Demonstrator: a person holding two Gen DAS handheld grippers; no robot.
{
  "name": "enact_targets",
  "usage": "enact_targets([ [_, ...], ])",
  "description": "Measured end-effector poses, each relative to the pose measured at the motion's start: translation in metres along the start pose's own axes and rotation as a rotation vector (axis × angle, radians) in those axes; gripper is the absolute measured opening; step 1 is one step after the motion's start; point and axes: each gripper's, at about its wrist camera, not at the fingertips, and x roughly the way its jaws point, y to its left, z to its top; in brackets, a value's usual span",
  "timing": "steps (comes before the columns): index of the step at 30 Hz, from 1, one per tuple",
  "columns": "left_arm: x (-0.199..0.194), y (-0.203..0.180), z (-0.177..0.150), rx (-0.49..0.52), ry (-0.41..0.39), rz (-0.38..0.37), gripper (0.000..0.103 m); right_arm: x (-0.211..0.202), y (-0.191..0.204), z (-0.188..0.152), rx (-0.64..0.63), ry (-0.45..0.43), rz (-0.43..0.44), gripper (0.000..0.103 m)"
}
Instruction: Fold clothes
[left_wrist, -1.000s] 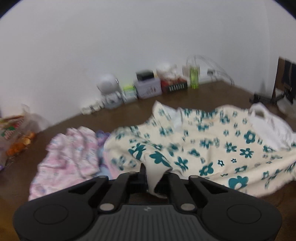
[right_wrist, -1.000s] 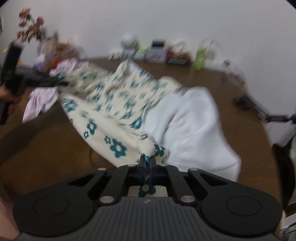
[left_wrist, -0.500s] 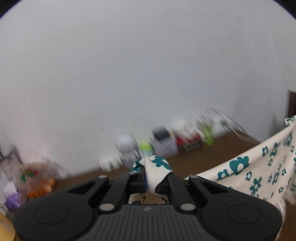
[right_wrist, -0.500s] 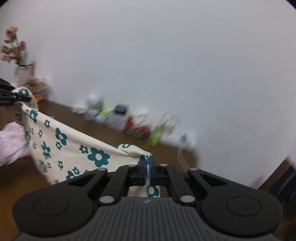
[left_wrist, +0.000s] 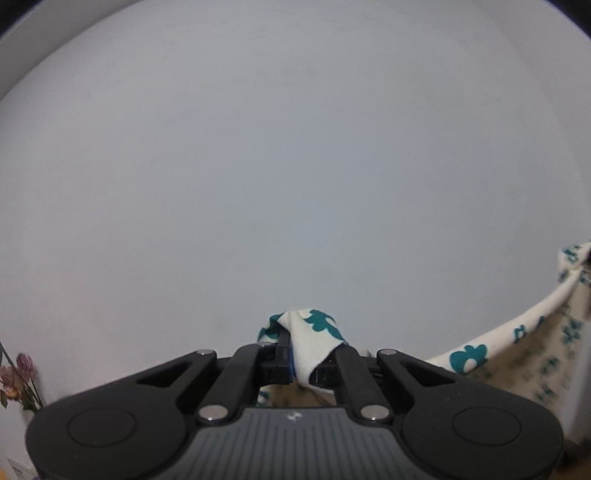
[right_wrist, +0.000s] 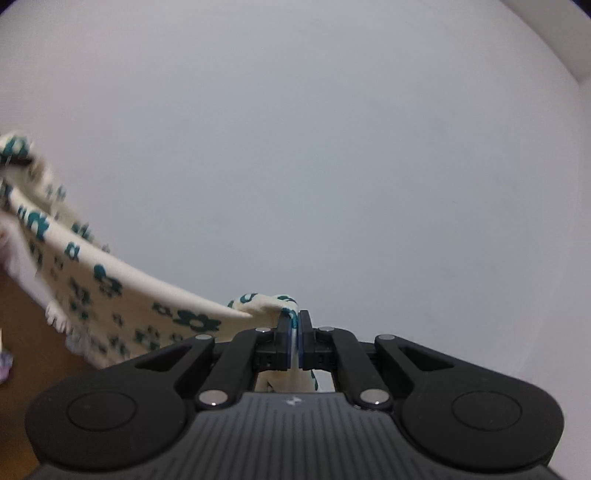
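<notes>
A cream garment with teal flowers (left_wrist: 476, 356) hangs in the air, stretched between my two grippers. My left gripper (left_wrist: 308, 363) is shut on one corner of it, which bunches up over the fingertips. My right gripper (right_wrist: 294, 334) is shut on the other corner, and the cloth (right_wrist: 110, 291) runs from it up and to the left, toward the far left edge of the right wrist view. Both cameras point up at the plain white wall. The garment's lower part is hidden below the grippers.
Dried pink flowers (left_wrist: 20, 376) stand at the far left in the left wrist view. A strip of brown table (right_wrist: 26, 332) and a bit of pink cloth (right_wrist: 4, 363) show at the lower left of the right wrist view.
Both grippers have risen and tilted upward with the garment in them. It has come off the table and now hangs stretched between them. The table and the clutter by the wall have dropped out of view.
</notes>
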Motion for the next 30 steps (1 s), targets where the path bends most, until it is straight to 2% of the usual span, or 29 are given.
enact_targets([
  [2,-0.023,-0.005,-0.036,0.033,0.067,-0.035,0.002,-0.016,0.012,-0.026,-0.051,0.011,0.047,0.002],
  [7,-0.083,-0.025,-0.153,0.095,0.31,-0.135,0.002,-0.06,0.057,-0.127,-0.129,0.156,0.229,0.002],
  [9,-0.105,-0.035,-0.201,0.084,0.417,-0.176,0.002,-0.075,0.072,-0.173,-0.093,0.247,0.303,0.002],
  [12,-0.13,-0.041,-0.251,0.042,0.557,-0.221,0.002,-0.098,0.083,-0.226,0.016,0.377,0.383,0.002],
  [15,-0.151,-0.026,-0.275,0.016,0.618,-0.229,0.002,-0.132,0.087,-0.249,0.076,0.445,0.405,0.002],
  [20,-0.167,-0.014,-0.276,-0.01,0.657,-0.251,0.003,-0.154,0.09,-0.261,0.148,0.533,0.451,0.003],
  [22,-0.167,-0.008,-0.276,-0.027,0.678,-0.269,0.011,-0.156,0.088,-0.262,0.187,0.549,0.476,0.008],
  [23,-0.167,-0.006,-0.276,-0.036,0.688,-0.278,0.018,-0.158,0.085,-0.26,0.212,0.554,0.488,0.016],
  [24,-0.167,-0.003,-0.276,-0.045,0.698,-0.288,0.031,-0.159,0.082,-0.258,0.236,0.558,0.501,0.023],
  [25,-0.168,0.003,-0.272,-0.077,0.706,-0.312,0.038,-0.161,0.078,-0.256,0.263,0.558,0.511,0.034],
  [26,-0.171,0.01,-0.269,-0.108,0.707,-0.341,0.049,-0.161,0.069,-0.252,0.298,0.547,0.517,0.038],
  [27,-0.176,0.017,-0.266,-0.131,0.703,-0.36,0.055,-0.161,0.06,-0.247,0.332,0.535,0.518,0.039],
  [30,-0.181,0.031,-0.248,-0.136,0.659,-0.391,0.069,-0.147,0.035,-0.231,0.402,0.505,0.482,0.051],
])
